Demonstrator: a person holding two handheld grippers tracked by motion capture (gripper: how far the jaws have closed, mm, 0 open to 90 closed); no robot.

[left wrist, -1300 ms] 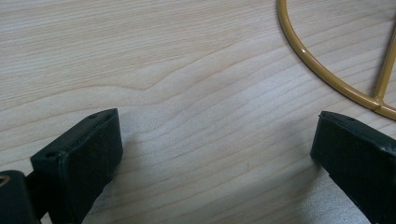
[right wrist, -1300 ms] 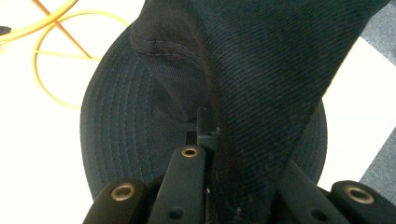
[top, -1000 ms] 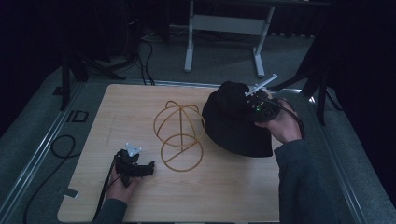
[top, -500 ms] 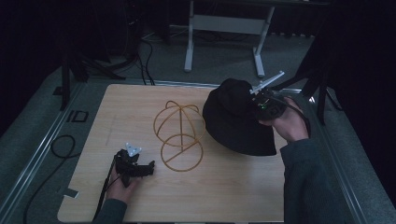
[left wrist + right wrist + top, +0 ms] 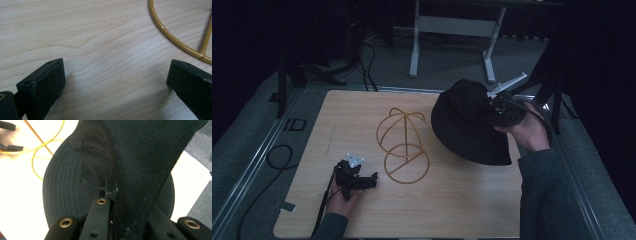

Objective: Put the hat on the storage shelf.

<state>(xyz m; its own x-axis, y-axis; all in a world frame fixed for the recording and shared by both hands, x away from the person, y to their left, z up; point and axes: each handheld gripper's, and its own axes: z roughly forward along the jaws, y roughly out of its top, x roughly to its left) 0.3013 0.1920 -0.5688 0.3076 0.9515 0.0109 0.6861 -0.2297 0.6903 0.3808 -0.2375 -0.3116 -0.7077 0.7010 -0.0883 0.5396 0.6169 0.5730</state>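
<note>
A black bucket hat (image 5: pixel 467 122) hangs tilted over the table's right side, its brim low toward the wood. My right gripper (image 5: pixel 498 111) is shut on the hat's fabric near the crown (image 5: pixel 140 170), with cloth pinched between the jaws. A gold wire hat stand (image 5: pixel 404 145) rests at the table's middle, a dome above a ring base. My left gripper (image 5: pixel 364 180) lies low on the wood left of the stand, open with bare table between its fingers (image 5: pixel 42 85). The stand's ring base (image 5: pixel 175 42) curves past just ahead of it.
The wooden table (image 5: pixel 452 205) has a metal rail along its left edge and a black cable (image 5: pixel 277 160) looping on the floor there. A white desk frame (image 5: pixel 452 30) stands beyond the far edge.
My right gripper has lifted the hat slightly and drawn it a little to the right, away from the stand. The left gripper has stayed put.
</note>
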